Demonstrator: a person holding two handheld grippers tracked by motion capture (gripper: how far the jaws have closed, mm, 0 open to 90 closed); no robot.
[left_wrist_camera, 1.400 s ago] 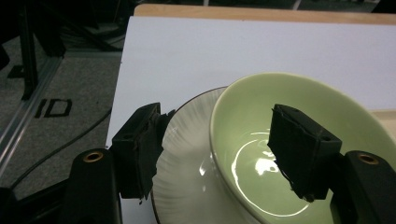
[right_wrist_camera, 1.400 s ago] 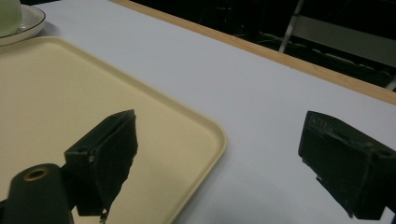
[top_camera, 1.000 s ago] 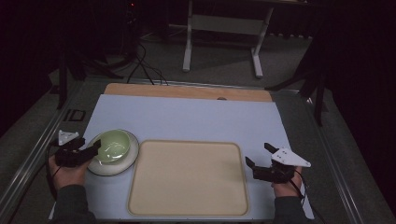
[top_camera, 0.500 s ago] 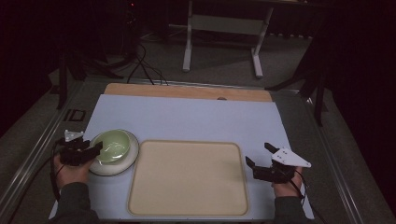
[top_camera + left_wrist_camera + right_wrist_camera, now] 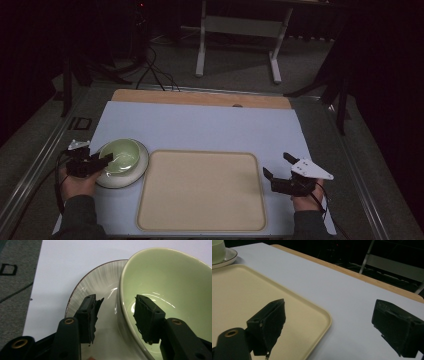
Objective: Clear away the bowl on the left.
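At the near left of the pale blue-topped table (image 5: 200, 125), a glossy pale green ceramic bowl (image 5: 120, 155) sits on a round grey ribbed plate with a dark rim (image 5: 135, 172), just beside the left edge of a wide cream plastic tray with rounded corners (image 5: 202, 190). From the left gripper view, the left tongs (image 5: 116, 315) straddle the bowl's near wall: one jaw stands inside the bowl, the other outside it over the plate. Its jaws have just been closing, with the bowl's rim between them, yet a gap shows on both sides and the pads do not press on it. Over at the tray's right edge, the right tongs (image 5: 276, 165) stand wide apart with nothing between them, hovering over the tray's corner and the table beside it.
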